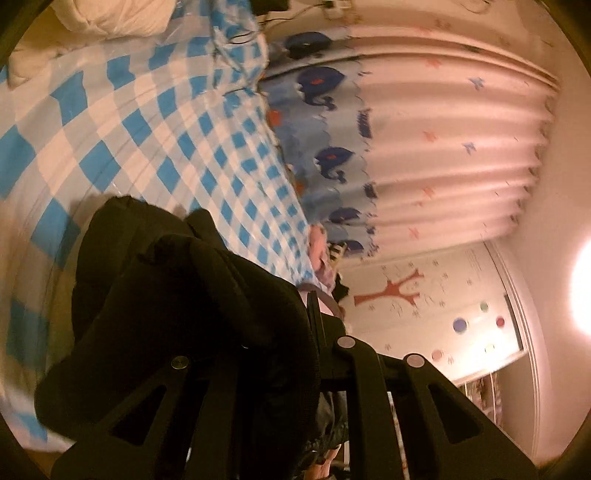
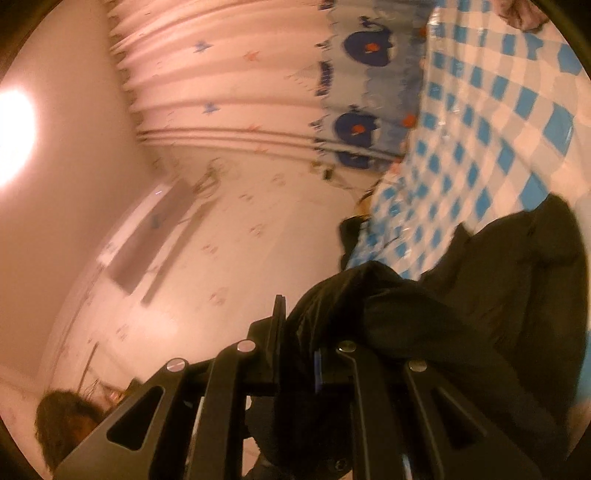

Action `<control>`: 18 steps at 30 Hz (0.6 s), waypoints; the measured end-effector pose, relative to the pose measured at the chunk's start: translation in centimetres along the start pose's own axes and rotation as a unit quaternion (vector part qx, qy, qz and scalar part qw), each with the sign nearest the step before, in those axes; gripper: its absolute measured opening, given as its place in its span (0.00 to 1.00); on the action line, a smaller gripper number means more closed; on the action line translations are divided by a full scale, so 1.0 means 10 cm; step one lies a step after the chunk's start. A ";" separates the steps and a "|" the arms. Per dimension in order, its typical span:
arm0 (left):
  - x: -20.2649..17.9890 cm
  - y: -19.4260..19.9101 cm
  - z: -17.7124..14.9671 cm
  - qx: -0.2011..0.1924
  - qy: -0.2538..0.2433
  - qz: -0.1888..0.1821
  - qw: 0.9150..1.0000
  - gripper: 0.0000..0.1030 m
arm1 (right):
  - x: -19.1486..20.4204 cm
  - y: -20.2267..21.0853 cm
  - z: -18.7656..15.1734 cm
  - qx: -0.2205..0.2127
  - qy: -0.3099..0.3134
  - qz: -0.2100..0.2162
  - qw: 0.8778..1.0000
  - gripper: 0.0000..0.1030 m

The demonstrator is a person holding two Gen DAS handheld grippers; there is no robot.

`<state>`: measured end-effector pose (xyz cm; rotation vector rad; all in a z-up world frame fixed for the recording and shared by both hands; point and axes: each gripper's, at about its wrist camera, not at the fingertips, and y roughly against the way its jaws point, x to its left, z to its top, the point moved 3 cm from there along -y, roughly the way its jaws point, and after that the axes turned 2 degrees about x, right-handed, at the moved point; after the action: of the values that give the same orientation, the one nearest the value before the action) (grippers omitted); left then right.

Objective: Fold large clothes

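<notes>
A large black garment (image 1: 177,295) hangs from my left gripper (image 1: 306,332), which is shut on its edge, above a bed with a blue and white checked sheet (image 1: 155,122). The cloth covers the left finger. In the right wrist view the same black garment (image 2: 461,306) is pinched in my right gripper (image 2: 299,332), which is shut on it, and it drapes down to the checked sheet (image 2: 480,122). Both views are rolled sideways and blurred.
A pleated pink curtain (image 1: 443,147) with blue whale print stands behind the bed. A white pillow (image 1: 110,14) lies at the bed's far end. A bright lamp (image 2: 14,136) glares. A wall unit (image 2: 147,240) hangs on the papered wall. A person's hair (image 2: 66,424) shows low.
</notes>
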<state>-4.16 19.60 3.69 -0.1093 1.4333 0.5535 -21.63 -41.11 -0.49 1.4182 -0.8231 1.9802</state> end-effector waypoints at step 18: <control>1.34 -1.22 0.73 -0.017 0.109 0.143 0.984 0.14 | -1.56 -0.36 0.57 -0.008 -0.117 -0.198 0.973 0.17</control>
<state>8.06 15.76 -11.05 0.0110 1.6651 0.8214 -11.04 -44.46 -13.39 1.6792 -0.5919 1.5244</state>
